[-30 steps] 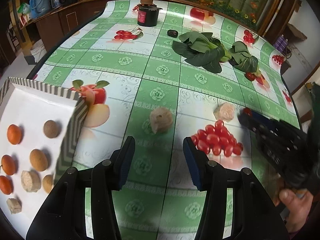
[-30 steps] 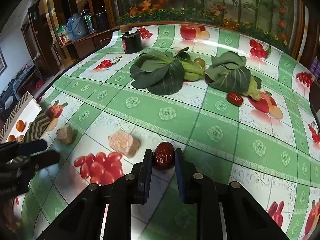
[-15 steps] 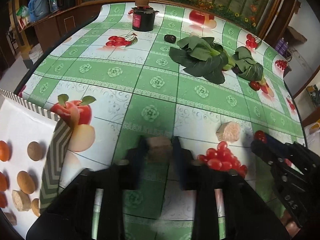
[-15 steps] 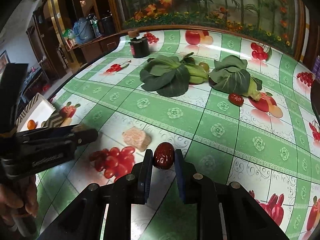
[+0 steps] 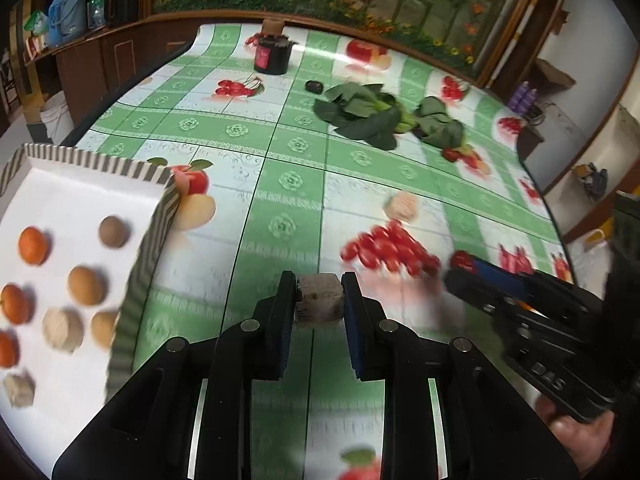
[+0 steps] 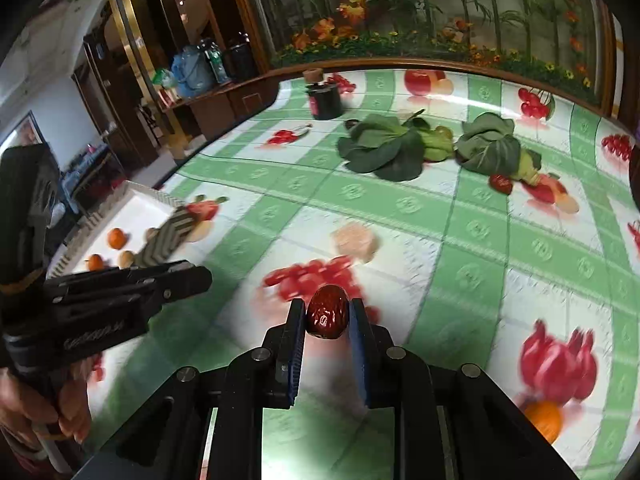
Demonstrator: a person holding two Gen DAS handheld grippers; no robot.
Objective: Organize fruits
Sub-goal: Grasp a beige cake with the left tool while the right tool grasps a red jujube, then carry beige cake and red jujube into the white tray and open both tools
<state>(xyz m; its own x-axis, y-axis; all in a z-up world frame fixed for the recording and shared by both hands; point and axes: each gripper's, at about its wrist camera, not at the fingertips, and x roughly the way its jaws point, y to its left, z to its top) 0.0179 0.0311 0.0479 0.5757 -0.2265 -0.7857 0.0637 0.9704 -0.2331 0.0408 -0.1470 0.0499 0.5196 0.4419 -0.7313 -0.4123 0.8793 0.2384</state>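
My left gripper (image 5: 319,294) is shut on a small tan block (image 5: 319,305) and holds it above the fruit-print tablecloth. My right gripper (image 6: 327,316) is shut on a dark red date (image 6: 327,312); in the left wrist view the right gripper (image 5: 464,264) comes in from the right with that date (image 5: 462,258) at its tip. A white tray with a striped rim (image 5: 158,220) lies at the left, holding several orange and brown fruits and pale blocks. A pinkish block (image 6: 356,240) lies on the cloth, and another red date (image 6: 501,183) rests by the greens.
Two leafy green bunches (image 6: 384,152) (image 6: 492,148) lie across the far middle of the table. A black jar with a cork lid (image 5: 272,54) stands at the back. A small dark object (image 5: 315,86) lies near it. A hand (image 6: 60,404) grips the left tool.
My left gripper closed on the tan block and lifted it off the cloth, drawing back toward the tray. My right gripper, still holding the date, rose and moved left.
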